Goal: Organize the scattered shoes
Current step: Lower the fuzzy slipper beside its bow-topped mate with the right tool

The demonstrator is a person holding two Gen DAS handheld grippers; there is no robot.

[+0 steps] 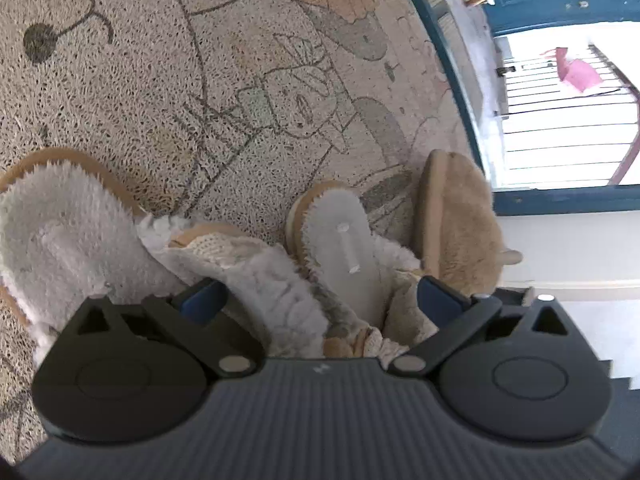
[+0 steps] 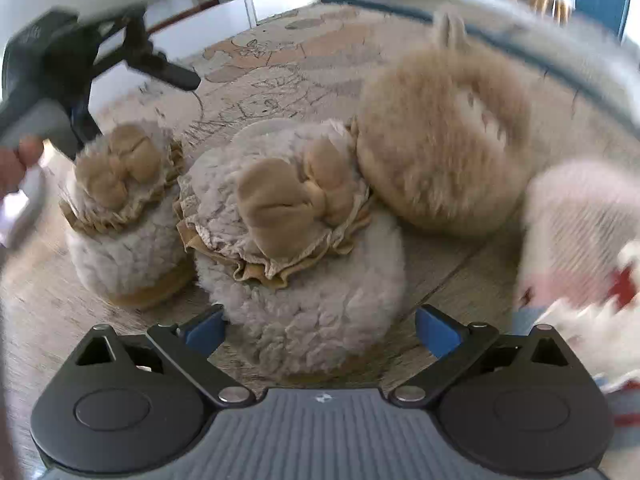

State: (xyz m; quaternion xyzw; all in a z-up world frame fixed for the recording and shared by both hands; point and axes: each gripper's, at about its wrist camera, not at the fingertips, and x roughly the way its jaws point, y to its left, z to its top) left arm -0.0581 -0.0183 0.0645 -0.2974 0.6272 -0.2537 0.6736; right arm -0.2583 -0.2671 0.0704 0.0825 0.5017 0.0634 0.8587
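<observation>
Two fluffy grey-white slippers with tan bows lie side by side on the patterned mat (image 1: 200, 80). In the right wrist view the nearer one (image 2: 304, 248) lies between my open right gripper's (image 2: 320, 332) fingers; its mate (image 2: 124, 216) is to the left. A furry tan slipper (image 2: 440, 152) lies to the right. In the left wrist view my open left gripper (image 1: 320, 300) straddles one grey slipper's upper (image 1: 280, 280); another slipper (image 1: 60, 232) shows its insole at left, and the tan slipper (image 1: 460, 216) stands on edge at right. The left gripper (image 2: 172, 72) also shows in the right wrist view.
A white-and-red slipper (image 2: 580, 248), blurred, lies at the right. A blue door frame (image 1: 448, 80) and a white railing (image 1: 560, 120) border the mat. White steps (image 1: 560, 248) lie beyond the mat's edge.
</observation>
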